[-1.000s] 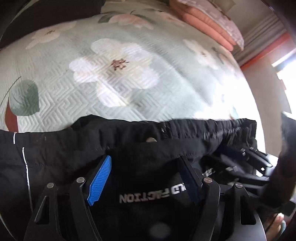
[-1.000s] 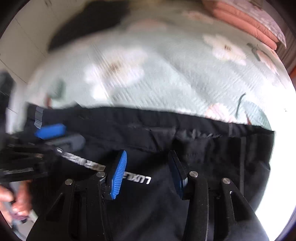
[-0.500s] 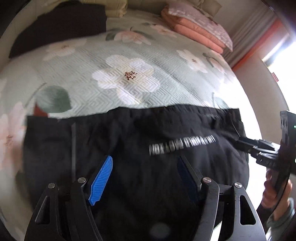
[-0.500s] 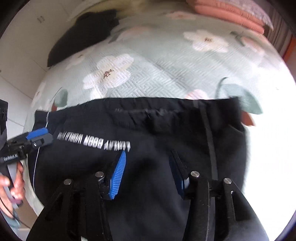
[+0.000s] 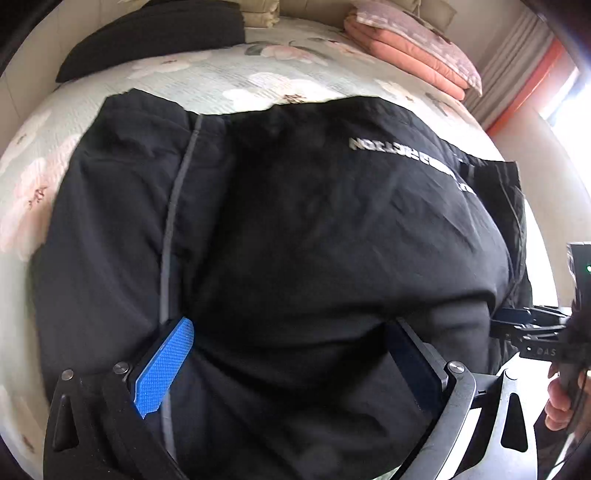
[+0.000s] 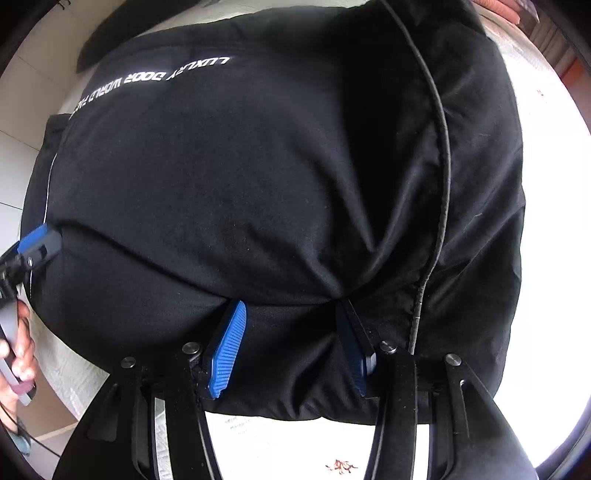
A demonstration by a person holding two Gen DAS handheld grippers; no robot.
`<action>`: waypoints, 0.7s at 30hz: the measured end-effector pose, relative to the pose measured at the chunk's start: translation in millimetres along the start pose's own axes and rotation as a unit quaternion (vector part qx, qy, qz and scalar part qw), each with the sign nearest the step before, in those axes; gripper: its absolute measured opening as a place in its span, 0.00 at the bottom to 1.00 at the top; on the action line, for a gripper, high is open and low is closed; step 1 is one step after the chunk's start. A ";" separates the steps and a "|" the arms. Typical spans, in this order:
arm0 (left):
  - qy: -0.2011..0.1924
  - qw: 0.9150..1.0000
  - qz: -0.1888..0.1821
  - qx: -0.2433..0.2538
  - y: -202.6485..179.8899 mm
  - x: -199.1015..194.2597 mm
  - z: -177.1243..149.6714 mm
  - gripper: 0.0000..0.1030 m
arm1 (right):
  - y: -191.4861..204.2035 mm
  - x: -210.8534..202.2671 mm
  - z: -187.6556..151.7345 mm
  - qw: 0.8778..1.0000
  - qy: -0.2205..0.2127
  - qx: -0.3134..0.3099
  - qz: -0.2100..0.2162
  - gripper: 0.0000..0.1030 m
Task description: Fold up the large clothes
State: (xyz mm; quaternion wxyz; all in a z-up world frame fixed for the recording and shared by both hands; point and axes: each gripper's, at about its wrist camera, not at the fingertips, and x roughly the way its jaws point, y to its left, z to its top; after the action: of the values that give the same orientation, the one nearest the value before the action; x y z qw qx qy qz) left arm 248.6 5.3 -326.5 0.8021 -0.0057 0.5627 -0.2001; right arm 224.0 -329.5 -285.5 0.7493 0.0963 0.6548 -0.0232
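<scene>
A large black garment (image 5: pixel 314 229) with white lettering and grey piping lies folded on the floral bedspread (image 5: pixel 221 81); it fills the right wrist view (image 6: pixel 277 177) too. My left gripper (image 5: pixel 291 332) stands open over the garment's near edge, with cloth lying between its blue pads. My right gripper (image 6: pixel 291 314) is open too, its blue pads either side of a gathered bulge of the near fold. Each gripper shows at the edge of the other's view, the right one (image 5: pixel 517 325) at the garment's right side and the left one (image 6: pixel 37 243) at its left side.
Folded pink bedding (image 5: pixel 413 48) and a dark folded item (image 5: pixel 155 33) lie at the far end of the bed. A curtain and bright window (image 5: pixel 554 85) are at the right. A tiled wall (image 6: pixel 22 110) is left of the bed.
Both grippers have pulled back toward the near edge and dropped lower. The garment now fills both views and its lettered panel lies farther away.
</scene>
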 end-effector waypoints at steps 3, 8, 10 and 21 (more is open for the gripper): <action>0.011 1.000 -0.009 -0.006 8.7 -14.1 3.9 0.90 | -5.7 -18.3 1.2 1.000 0.003 0.005 0.016 0.50; 0.002 0.999 0.004 0.034 3.1 -47.3 17.5 0.90 | -22.1 -79.6 22.1 0.996 -0.083 0.000 0.014 0.57; -0.004 0.999 -0.006 0.034 -1.7 -55.2 27.2 0.90 | -23.7 -89.9 42.8 0.993 -0.116 -0.009 -0.003 0.57; 0.068 0.993 0.018 -0.093 61.7 34.0 97.9 0.90 | -79.9 20.1 152.8 0.995 -0.056 0.057 -0.052 0.56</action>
State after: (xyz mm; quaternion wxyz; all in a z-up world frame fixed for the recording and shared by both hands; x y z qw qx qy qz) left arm 366.4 29.7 -335.6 0.7613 -0.0563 0.6323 -0.1323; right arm 363.2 -432.7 -295.5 0.7761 0.1028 0.6133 -0.1049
